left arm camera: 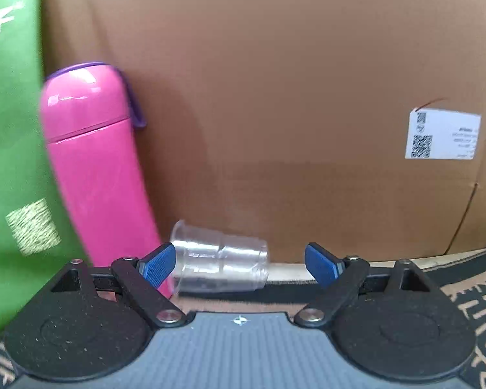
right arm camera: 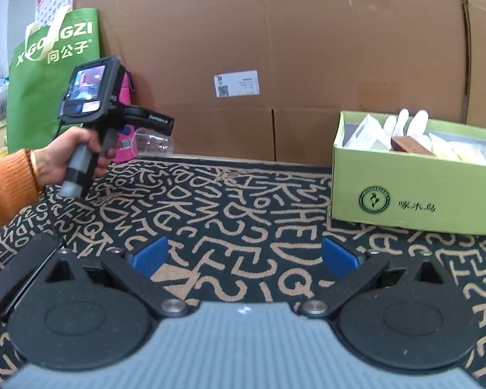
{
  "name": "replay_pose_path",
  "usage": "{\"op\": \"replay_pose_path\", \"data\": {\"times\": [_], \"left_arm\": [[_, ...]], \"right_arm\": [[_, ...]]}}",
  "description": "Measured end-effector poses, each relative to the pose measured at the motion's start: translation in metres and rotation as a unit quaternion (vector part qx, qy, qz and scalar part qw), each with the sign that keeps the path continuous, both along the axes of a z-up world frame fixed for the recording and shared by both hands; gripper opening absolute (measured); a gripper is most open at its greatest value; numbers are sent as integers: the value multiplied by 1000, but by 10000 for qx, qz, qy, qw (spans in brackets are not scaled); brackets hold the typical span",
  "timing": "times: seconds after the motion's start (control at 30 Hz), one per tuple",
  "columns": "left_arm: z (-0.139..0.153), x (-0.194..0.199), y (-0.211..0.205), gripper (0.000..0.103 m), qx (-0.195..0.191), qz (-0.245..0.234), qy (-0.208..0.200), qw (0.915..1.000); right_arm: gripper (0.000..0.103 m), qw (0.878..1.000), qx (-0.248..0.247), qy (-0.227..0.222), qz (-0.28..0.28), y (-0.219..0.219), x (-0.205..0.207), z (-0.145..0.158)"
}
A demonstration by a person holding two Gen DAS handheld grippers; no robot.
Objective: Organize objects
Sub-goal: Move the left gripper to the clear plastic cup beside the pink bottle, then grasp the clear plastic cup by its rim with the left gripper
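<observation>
Blue pads [left arm camera: 158, 264] of the left gripper [left arm camera: 239, 264] are seen spread wide, nothing pinched yet. A clear cup [left arm camera: 222, 264] is lying on its side just past them, rim toward the left pad, close to or maybe touching it, hard to call. It's set at the foot of the cardboard [left arm camera: 291, 97], right beside the pink bottle [left arm camera: 94, 162], with the green bag [left arm camera: 9, 162] further left.

Right gripper [right arm camera: 244, 257] is also held wide apart, empty, over the patterned mat [right arm camera: 230, 201]; the green box [right arm camera: 414, 194] of sorted stuff is well off to its right.

For the grab, the cup should probably be centred between the pads first, then squeezed gently. Thin see-through plastic, stepped walls, so it'd likely be crushed or squirted out sideways if clamped hard. The bottle shouldn't be bumped either.
</observation>
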State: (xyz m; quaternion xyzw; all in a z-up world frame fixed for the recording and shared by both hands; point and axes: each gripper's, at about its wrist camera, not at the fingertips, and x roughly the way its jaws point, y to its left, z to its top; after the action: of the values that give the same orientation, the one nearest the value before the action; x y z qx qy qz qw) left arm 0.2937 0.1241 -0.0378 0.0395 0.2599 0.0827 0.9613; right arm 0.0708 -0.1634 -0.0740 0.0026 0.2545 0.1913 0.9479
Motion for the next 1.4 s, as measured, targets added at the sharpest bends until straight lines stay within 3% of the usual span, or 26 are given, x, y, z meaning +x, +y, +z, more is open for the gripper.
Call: {"op": "replay_pose_path", "data": {"times": [0.1,0.13,0.23,0.3,0.4,0.5,0.63,0.8,0.9,1.0,1.07,1.1,1.17,1.27,1.4], "left_arm": [[-10,17,1,92,80,102,245,9996],[-12,19,0,98,251,197,179,9993],[-18,18,-5,99,524,133,32,9985],[-17,10,-6,97,116,-451,71,9989],[-13,-11,-4,85,-747,-1243,206,9892],[-7,-36,5,85,-968,-1062,-100,9896],[1,-51,30,87,-1176,-429,-409,9913],[-2,-40,49,91,-1388,171,-309,9897],[-10,-25,53,94,-1514,454,-28,9874],[-20,-16,61,90,-1996,274,234,9792],[-23,-21,63,81,-2456,-249,245,9688],[-22,-25,61,72,-2551,-521,288,9651],[-19,-34,56,70,-2632,-897,344,9600],[-13,-43,47,73,-2221,-787,168,9717],[-10,-42,44,73,-2417,-811,214,9667]], "right_arm": [[103,9997,188,153,-9,-1,4,-6],[103,9995,226,229,1,-2,6,-9],[103,9990,235,369,-16,-2,10,-15],[103,9986,279,458,-44,-4,14,-18],[103,9977,384,550,-106,-6,18,-21],[103,9975,397,571,-156,-9,19,-23],[103,9969,430,628,-170,-10,20,-24],[103,9967,475,640,-141,-7,20,-25],[103,9970,446,628,-105,-6,18,-25],[103,9969,457,622,-132,-7,16,-24],[103,9965,486,662,-170,-10,16,-25],[103,9961,506,688,-200,-12,17,-25],[103,9951,580,761,-261,-15,20,-27],[103,9939,633,852,-297,-17,22,-30],[103,9949,580,779,-264,-14,20,-29]]}}
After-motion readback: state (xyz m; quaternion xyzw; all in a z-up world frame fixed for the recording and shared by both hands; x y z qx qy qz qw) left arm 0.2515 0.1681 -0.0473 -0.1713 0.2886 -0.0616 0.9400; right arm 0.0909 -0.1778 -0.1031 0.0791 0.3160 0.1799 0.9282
